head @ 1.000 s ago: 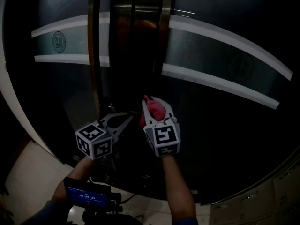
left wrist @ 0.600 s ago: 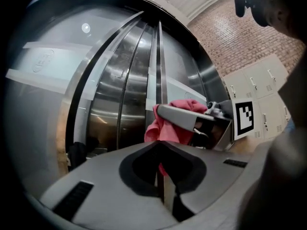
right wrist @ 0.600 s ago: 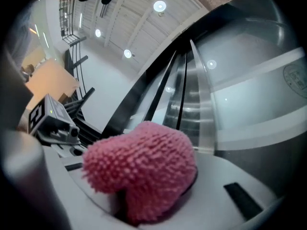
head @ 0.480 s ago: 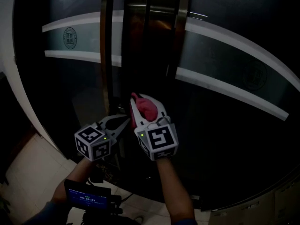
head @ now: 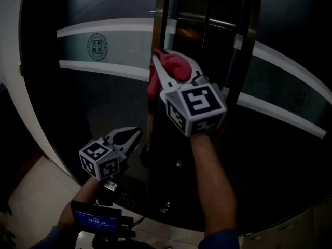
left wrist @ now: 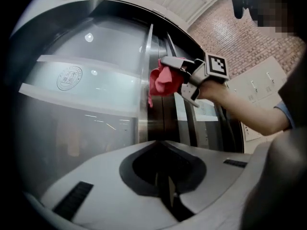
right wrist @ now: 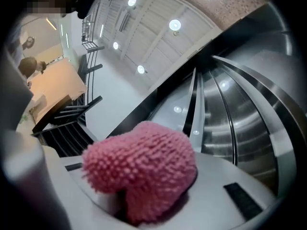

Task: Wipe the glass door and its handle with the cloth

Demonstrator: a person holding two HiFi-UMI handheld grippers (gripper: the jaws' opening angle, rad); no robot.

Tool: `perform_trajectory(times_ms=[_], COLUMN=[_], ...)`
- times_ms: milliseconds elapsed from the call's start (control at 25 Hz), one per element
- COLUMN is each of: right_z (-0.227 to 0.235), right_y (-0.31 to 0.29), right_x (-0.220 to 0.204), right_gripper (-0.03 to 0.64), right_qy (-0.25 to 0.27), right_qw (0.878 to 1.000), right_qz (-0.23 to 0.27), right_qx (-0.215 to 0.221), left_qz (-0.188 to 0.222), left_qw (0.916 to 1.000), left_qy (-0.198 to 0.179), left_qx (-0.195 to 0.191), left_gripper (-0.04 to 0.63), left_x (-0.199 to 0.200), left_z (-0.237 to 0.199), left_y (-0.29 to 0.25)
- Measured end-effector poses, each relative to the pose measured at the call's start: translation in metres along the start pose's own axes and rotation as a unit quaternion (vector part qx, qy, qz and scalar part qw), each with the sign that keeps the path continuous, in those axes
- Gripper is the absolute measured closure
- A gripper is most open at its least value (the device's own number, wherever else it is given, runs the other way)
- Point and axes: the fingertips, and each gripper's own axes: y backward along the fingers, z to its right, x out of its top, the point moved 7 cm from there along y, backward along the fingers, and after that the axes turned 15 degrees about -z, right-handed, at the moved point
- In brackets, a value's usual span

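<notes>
The dark glass door carries a frosted band with a round logo. A long upright steel handle runs beside its edge. My right gripper is raised and shut on a pink nubby cloth, which presses against the handle. The left gripper view shows the same cloth on the handle, and the right gripper view is filled by the cloth. My left gripper hangs low and to the left, shut and holding nothing, close to the glass.
A second steel upright stands to the right of the handle, with more banded glass beyond it. Pale floor tiles lie at the lower left. A small screen sits at my chest.
My right gripper has carried the cloth upward along the handle, from about waist height to the frosted band. The left gripper has stayed low and shut.
</notes>
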Motion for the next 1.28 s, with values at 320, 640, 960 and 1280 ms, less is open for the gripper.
perform_trajectory(times_ms=[320,640,960,1280], right_z=[0.044,0.004,-0.065,-0.085], right_y=[-0.065,-0.059,-0.015,-0.005], right_x=[0.097,0.031,-0.11,-0.155], right_gripper=[0.561,0.561,0.561,0.561], right_qy=[0.017,0.018,-0.058,-0.101], right_qw=[0.997,0.993,0.984,0.977], right_qz=[-0.007,-0.049,-0.1,-0.133], right_qx=[-0.072,-0.108,-0.134,-0.131], left_qz=[0.013,0.022,0.002,-0.009], left_qw=[0.9991,0.9964,0.9933,0.9922], left_qy=[0.019,0.008,0.003,-0.008], left_qx=[-0.037,-0.081,-0.116,-0.124], left_gripper=[0.591,0.592,0.592,0.592], left_x=[-0.015,-0.011,-0.031,-0.038], left_z=[-0.055,-0.055,-0.033,-0.023], left_y=[0.013,0.008,0.0,-0.003])
